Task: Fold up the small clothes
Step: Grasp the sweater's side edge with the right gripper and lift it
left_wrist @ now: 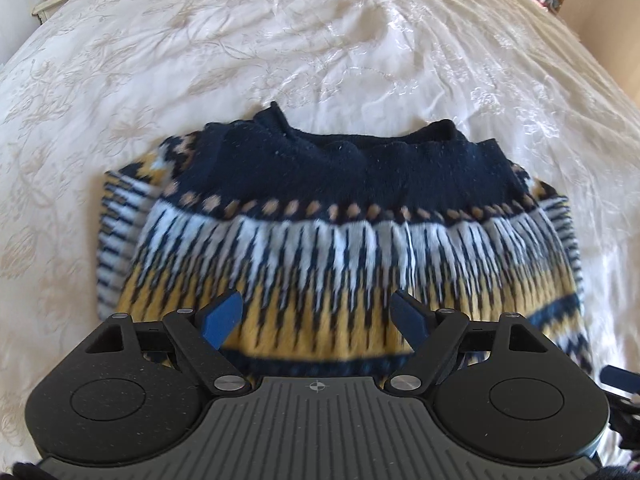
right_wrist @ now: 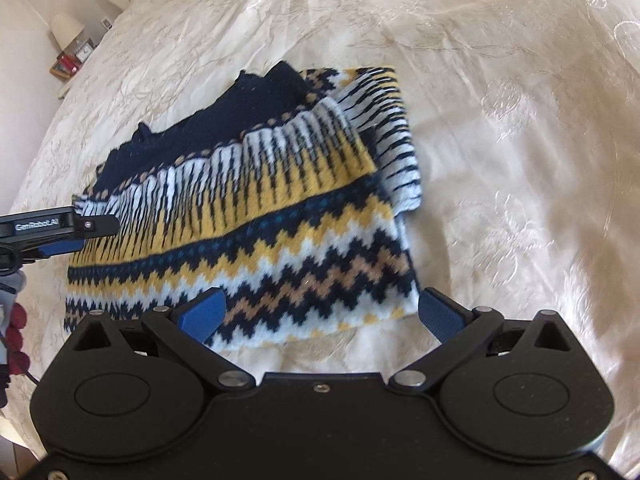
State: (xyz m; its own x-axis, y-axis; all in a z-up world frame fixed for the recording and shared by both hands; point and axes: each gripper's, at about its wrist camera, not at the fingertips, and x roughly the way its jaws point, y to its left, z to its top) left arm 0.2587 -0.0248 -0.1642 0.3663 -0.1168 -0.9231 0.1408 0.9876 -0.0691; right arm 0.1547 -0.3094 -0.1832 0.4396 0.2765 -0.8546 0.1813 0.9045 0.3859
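Each wrist camera looks steeply down past its own blue-padded fingers, close above the bed. The left view faces the patterned sweater [left_wrist: 320, 208] squarely; the right view sees it obliquely from its hem corner. Both share sweater and bedspread [left_wrist: 280, 40].

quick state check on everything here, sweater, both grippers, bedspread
sweater: folded, lying flat on the bed, sleeve tucked along one side, held by neither gripper
left gripper: open, above the sweater, nothing between its fingers
right gripper: open, over the sweater's near zigzag edge, not gripping
bedspread: spread out, creased
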